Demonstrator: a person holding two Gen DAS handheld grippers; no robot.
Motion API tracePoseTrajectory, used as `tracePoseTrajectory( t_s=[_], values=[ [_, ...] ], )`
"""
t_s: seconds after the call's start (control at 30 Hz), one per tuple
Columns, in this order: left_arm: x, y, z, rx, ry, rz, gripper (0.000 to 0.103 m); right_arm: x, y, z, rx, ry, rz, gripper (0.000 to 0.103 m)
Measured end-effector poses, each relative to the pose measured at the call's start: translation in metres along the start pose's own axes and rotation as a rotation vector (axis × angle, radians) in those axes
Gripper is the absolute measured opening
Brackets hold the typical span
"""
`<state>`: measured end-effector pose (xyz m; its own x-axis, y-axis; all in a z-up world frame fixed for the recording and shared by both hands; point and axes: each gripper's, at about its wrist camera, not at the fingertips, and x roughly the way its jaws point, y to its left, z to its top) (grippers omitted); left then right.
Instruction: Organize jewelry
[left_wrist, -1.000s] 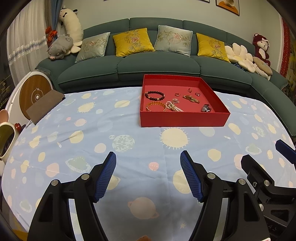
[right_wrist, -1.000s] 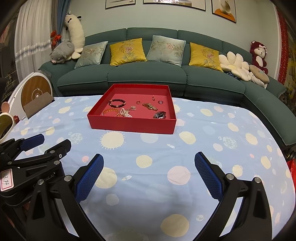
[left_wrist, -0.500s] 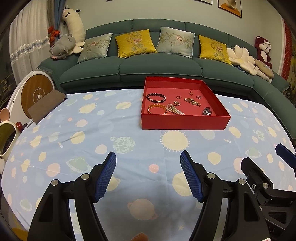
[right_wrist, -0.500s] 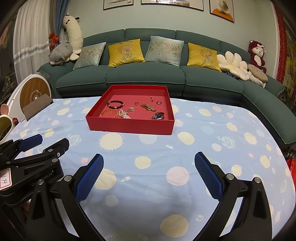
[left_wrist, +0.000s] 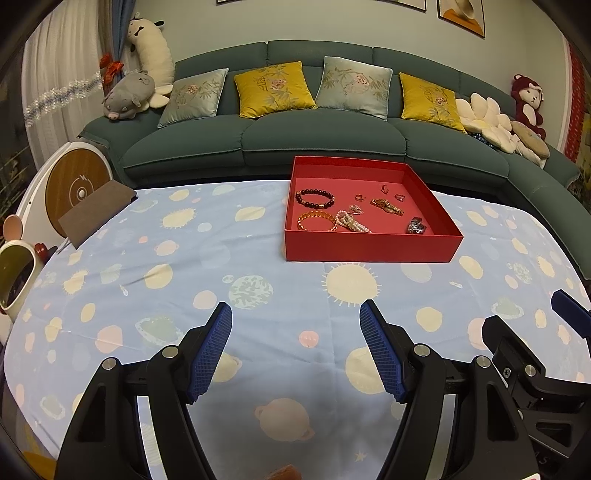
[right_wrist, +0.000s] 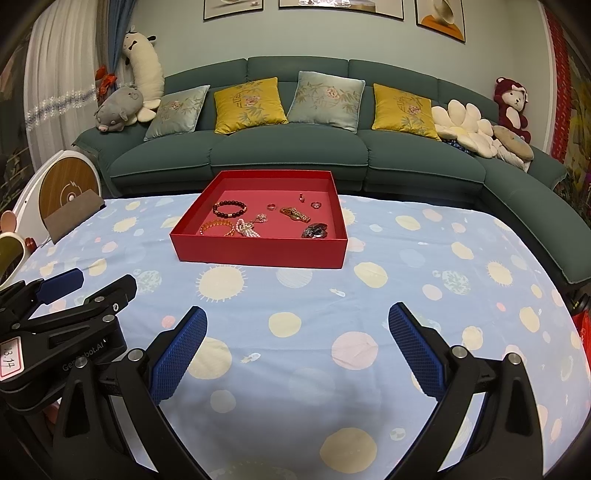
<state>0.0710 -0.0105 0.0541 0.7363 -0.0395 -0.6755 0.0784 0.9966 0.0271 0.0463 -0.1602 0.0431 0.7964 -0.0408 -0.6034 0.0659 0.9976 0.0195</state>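
Observation:
A red tray (left_wrist: 373, 247) (right_wrist: 258, 253) sits on the far middle of the table. In it lie a dark bead bracelet (left_wrist: 314, 198) (right_wrist: 229, 208), an orange bracelet (left_wrist: 317, 221) (right_wrist: 217, 226), a pearl piece (left_wrist: 351, 222) (right_wrist: 246, 229), a gold chain (left_wrist: 387, 206) (right_wrist: 294, 213), a dark metal piece (left_wrist: 416, 226) (right_wrist: 314, 232) and small rings (left_wrist: 360, 197) (right_wrist: 271, 206). My left gripper (left_wrist: 295, 345) is open and empty above the cloth, well short of the tray. My right gripper (right_wrist: 297, 345) is open and empty too.
The table wears a blue planet-print cloth (left_wrist: 207, 266) (right_wrist: 424, 280). A brown board (left_wrist: 96, 212) leans at the far left edge by a round white and wood device (left_wrist: 74, 184). A white cup (left_wrist: 16, 273) stands at the left. A green sofa (right_wrist: 295, 147) runs behind.
Both grippers have drawn slightly back and up from the table, so the tray sits a little lower in both views. Both stay open and empty.

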Motion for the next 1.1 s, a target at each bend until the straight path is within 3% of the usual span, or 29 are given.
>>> tracePoseTrajectory(
  t_s=[1.1],
  values=[
    [-0.0002, -0.0026, 0.0012, -0.011, -0.015, 0.011, 0.069, 0.0009, 0.0002, -0.0009, 0.009, -0.001, -0.008, 0.096]
  ],
)
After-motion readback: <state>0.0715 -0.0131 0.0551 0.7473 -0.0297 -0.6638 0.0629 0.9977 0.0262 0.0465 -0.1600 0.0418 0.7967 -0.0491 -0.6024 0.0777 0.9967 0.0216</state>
